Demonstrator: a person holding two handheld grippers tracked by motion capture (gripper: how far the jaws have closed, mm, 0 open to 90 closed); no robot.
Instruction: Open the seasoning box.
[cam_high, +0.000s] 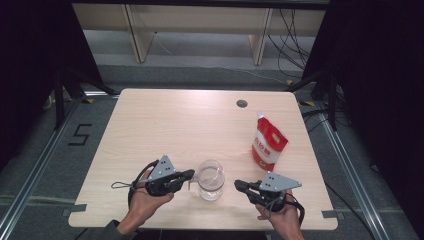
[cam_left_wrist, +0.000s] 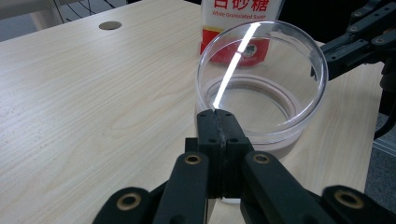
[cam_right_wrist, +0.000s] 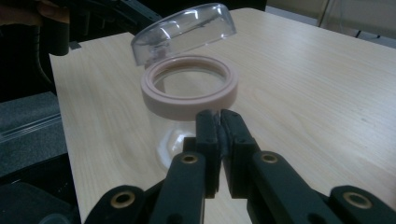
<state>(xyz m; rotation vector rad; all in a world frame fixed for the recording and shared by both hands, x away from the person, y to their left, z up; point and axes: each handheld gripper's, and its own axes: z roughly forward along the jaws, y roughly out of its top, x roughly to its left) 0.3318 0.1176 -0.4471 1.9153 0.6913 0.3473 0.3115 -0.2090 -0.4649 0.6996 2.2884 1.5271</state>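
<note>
The left gripper (cam_high: 190, 173) is clamped on the rim of the clear domed lid (cam_right_wrist: 183, 29), holding it tilted above the glass jar (cam_high: 210, 186) near the table's (cam_high: 165, 125) front edge. The right gripper (cam_high: 237, 184), just beside the jar's pale ring collar (cam_right_wrist: 189, 91), has its jaws pressed together on nothing. A white granulated sugar pouch (cam_high: 268, 142) stands behind.

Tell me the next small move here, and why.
Probably reach the right claw to the sugar pouch. The left claw pinches the jar's clear lid tilted open above the pink rim, and the right claw is shut on nothing.
</note>
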